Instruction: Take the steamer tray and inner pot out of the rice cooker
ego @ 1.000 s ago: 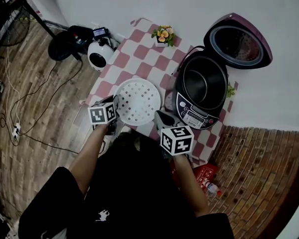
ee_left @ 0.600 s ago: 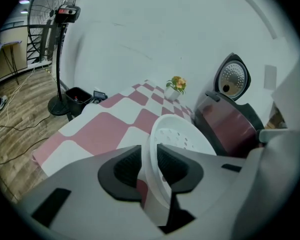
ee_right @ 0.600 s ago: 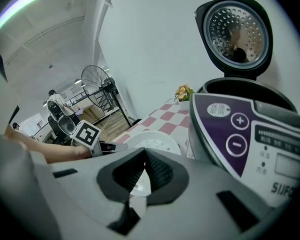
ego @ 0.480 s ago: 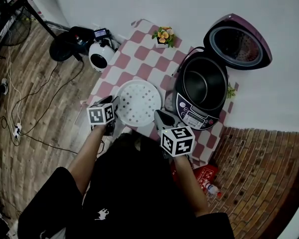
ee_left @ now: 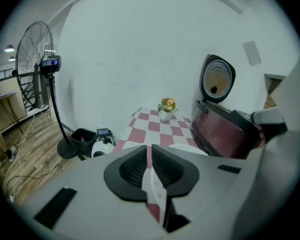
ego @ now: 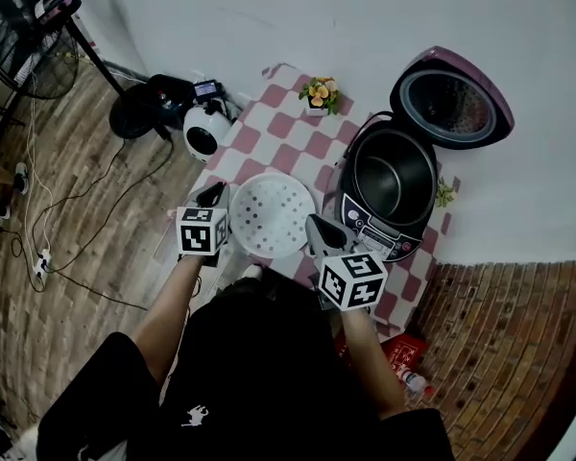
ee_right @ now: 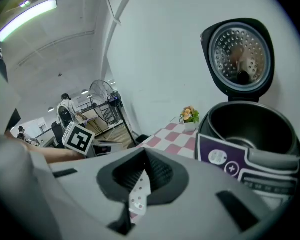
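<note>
red-white checkered table carrying purple rice cooker at right, lid standing open. dark metal inner pot sitting inside cooker. white perforated round steamer tray being held left of cooker. left gripper jaws just closing, clamping tray's left rim; right gripper clenching right rim.

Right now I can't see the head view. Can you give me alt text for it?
The white perforated steamer tray is held by its rim over the checkered table, with the left gripper and right gripper shut on opposite sides; the left's jaws have just closed on it. Beside it the rice cooker stands with its lid open, inner pot still inside.
</note>
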Tool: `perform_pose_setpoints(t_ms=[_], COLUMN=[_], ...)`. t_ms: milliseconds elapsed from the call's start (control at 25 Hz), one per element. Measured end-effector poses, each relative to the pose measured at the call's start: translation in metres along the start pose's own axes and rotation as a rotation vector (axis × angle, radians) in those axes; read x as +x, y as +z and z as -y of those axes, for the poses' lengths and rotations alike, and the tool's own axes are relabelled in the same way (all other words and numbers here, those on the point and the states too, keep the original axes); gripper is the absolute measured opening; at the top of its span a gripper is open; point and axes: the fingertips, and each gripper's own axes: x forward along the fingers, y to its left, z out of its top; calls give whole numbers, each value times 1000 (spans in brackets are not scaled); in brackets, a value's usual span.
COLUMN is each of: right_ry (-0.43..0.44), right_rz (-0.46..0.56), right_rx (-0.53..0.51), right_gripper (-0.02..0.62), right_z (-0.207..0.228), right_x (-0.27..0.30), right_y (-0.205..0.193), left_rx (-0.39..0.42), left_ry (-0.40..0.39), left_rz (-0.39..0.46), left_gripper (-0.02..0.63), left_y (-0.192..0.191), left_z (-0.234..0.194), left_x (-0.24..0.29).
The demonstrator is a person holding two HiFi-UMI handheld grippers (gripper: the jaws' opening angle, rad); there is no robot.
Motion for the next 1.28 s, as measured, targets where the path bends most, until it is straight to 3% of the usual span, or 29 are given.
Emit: perform_pose_setpoints(t_ms=[400, 720, 920, 1280], right_ry=[-61, -179, -243, -366], right_rz=[156, 246, 249, 174], right_rx=[-37, -33, -27, -75], right_gripper=[3, 3, 3, 3], right_z=[28, 100, 156, 252], right_x=[-42, -95, -125, -144], right_y=[53, 81, 89, 80], left_rx=[140, 186, 164, 267], left_ry=[-23, -80, -160, -206], left_rz=[135, 208, 242, 260], left_gripper=[5, 3, 3, 3], left_y=[70, 120, 147, 177], left_z=[34, 93, 142, 218], left_x=[-19, -24, -23, 1])
